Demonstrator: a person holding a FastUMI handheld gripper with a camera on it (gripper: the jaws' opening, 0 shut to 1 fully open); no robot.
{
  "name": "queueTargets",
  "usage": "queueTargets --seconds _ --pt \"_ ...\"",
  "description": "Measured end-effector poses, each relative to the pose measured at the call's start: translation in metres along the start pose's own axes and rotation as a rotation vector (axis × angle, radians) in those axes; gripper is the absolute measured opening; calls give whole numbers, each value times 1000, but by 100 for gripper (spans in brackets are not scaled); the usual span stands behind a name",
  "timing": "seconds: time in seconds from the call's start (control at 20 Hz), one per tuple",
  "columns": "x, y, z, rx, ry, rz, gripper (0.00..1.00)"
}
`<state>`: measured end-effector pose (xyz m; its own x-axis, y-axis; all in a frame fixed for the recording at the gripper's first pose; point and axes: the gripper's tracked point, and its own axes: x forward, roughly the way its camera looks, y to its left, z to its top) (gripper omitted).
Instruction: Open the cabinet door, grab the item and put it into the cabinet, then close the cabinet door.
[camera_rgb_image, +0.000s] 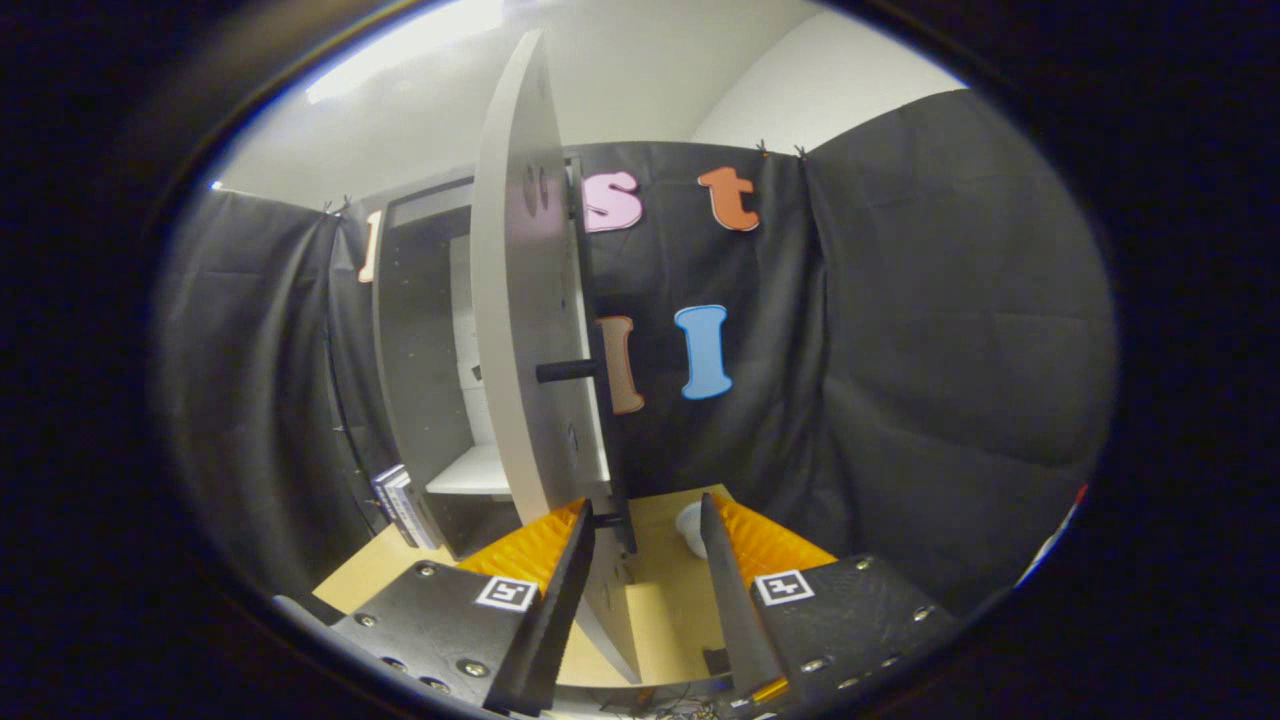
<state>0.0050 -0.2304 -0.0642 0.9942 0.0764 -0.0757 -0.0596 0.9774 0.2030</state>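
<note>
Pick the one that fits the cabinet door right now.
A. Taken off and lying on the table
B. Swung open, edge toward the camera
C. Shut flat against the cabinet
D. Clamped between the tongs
B: the door stands swung out edge-on ahead of the tongs, its handle sticking sideways, with the cabinet's shelf showing behind it; the tongs are open and grip nothing.

Dim overall, lit from a bright ceiling strip (410, 45) overhead (blown out to glare). Heavy fisheye bending toward the rim, soft focus there. Deep shadow inside the cabinet (430, 340).
</note>
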Motion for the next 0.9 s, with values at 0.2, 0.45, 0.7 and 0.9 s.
queueTargets --seconds 0.2,0.45,0.7,0.9 --pt "5 57 -11 19 8 159 64" --pt "20 132 -20 13 13 321 64" --pt "44 188 -27 21 26 416 65" --pt "73 223 -34 -13 26 419 68"
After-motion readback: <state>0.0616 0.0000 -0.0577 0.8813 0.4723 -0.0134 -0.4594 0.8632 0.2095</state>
